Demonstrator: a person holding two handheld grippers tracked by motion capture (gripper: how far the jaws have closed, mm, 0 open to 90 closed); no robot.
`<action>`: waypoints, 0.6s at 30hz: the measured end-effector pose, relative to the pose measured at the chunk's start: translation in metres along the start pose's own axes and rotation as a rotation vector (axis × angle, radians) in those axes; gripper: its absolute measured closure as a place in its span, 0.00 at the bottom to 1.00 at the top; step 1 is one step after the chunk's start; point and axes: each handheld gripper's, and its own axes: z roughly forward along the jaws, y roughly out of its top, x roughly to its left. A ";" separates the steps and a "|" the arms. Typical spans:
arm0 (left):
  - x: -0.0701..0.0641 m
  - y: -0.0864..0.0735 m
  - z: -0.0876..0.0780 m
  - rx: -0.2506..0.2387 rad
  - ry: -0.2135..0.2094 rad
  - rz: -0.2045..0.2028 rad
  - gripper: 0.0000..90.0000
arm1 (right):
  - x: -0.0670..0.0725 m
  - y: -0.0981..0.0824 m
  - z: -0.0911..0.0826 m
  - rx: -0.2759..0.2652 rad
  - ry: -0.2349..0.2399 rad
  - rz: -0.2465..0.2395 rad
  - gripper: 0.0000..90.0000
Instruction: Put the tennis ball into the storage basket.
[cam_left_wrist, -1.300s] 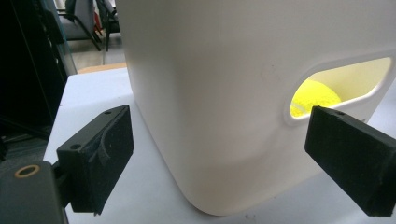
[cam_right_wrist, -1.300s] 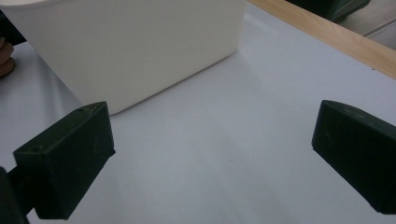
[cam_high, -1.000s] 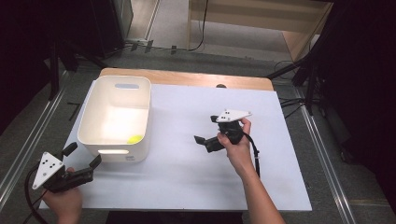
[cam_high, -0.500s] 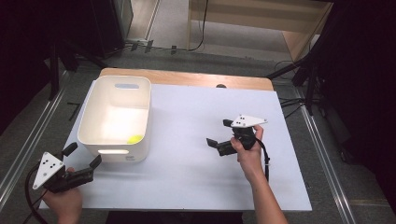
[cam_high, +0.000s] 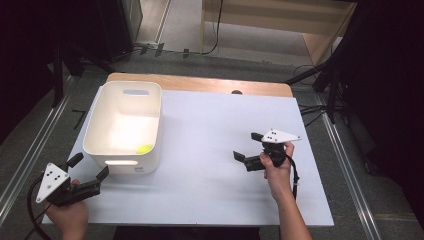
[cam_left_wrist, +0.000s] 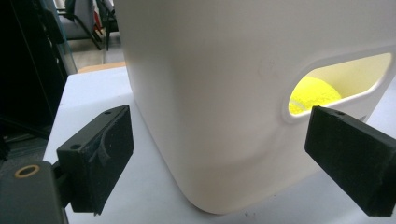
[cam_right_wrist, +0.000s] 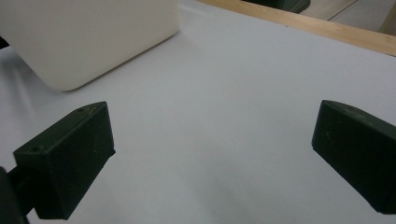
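Since the earlier frames the right gripper (cam_high: 247, 146) has moved back toward the person and to the right across the bench (cam_high: 210, 190), away from the bin; the left gripper (cam_high: 89, 167) has kept its place at the near left corner.

Left gripper: held low in the person's left hand (cam_high: 67, 215), fingers (cam_left_wrist: 95, 163) spread wide with nothing between them. In the left gripper view they frame the near wall of the white plastic bin (cam_left_wrist: 224, 93); the corner of the bin sits between the two pads but apart from both. In the high view the fingertips lie just beside the bin's near left corner.

Tennis ball (cam_high: 145, 149): yellow, resting on the floor of the bin at its near right corner. In the left gripper view it shows through the handle slot (cam_left_wrist: 312, 93) in the near wall, just above and behind the right-side finger, with the bin wall between ball and finger. No contact.

Right gripper: held in the person's right hand (cam_high: 276, 167) over bare white bench, well apart from bin and ball. Fingers (cam_right_wrist: 65, 158) spread wide, holding nothing; in the right gripper view the bin's corner (cam_right_wrist: 88, 37) lies farther off at upper left.

Bin stands upright at the left half of the bench, its far end near the wooden strip (cam_high: 200, 84).
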 end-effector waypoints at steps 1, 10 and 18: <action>0.000 0.000 0.000 -0.001 -0.002 -0.003 0.09 | -0.001 -0.003 -0.002 -0.003 0.000 0.005 0.00; 0.000 0.000 0.000 0.003 0.001 0.003 0.09 | -0.010 -0.020 -0.018 -0.029 -0.026 0.026 0.00; 0.000 0.000 0.000 0.005 0.000 0.001 0.09 | -0.017 -0.033 -0.037 -0.054 -0.049 0.056 0.00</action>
